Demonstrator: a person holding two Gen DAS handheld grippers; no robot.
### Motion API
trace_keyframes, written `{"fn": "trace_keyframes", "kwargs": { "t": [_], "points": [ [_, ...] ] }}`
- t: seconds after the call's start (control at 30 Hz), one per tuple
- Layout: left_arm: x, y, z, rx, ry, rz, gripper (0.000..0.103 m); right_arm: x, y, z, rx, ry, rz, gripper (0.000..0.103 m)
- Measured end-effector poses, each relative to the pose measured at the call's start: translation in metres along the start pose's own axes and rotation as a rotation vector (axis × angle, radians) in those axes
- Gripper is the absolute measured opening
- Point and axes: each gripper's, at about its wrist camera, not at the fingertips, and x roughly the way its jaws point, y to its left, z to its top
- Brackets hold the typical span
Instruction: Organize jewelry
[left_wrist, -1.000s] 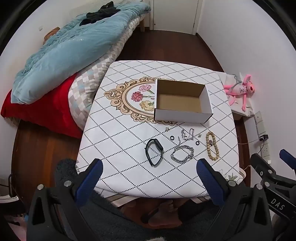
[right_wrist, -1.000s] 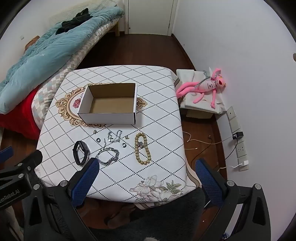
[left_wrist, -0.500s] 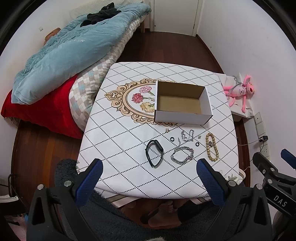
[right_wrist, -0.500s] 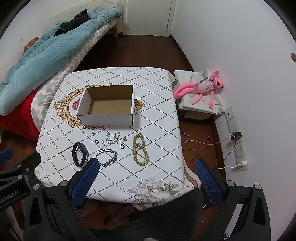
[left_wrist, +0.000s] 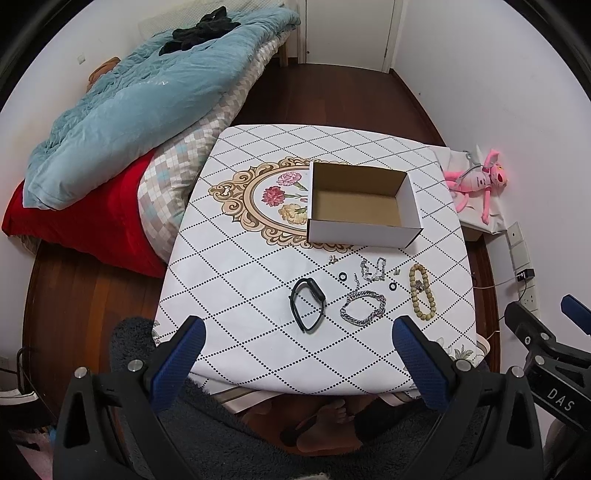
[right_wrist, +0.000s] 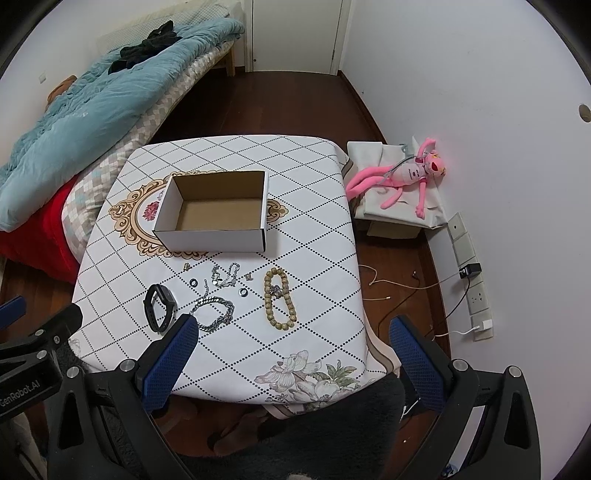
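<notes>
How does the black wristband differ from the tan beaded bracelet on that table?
The black wristband is one smooth dark strap with a thicker block on it; the tan beaded bracelet is a loop of round pale beads. The wristband lies at the left end of the jewelry row, the bracelet at the right end. Both lie flat on the tablecloth, outside the open cardboard box.

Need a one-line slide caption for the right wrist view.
Open right gripper hovers above a beaded bracelet, chain bracelet and black band before an empty box.
</notes>
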Motion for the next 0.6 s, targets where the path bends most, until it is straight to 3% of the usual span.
{"fn": "trace_keyframes", "kwargs": {
  "t": [0.6],
  "points": [
    [-0.0068,-0.0053,0.0007,0.007,-0.007,-0.010,0.103,-0.0063,-0.0006,0.0024,0.003,-0.009,-0.003,0.103]
  ]
}}
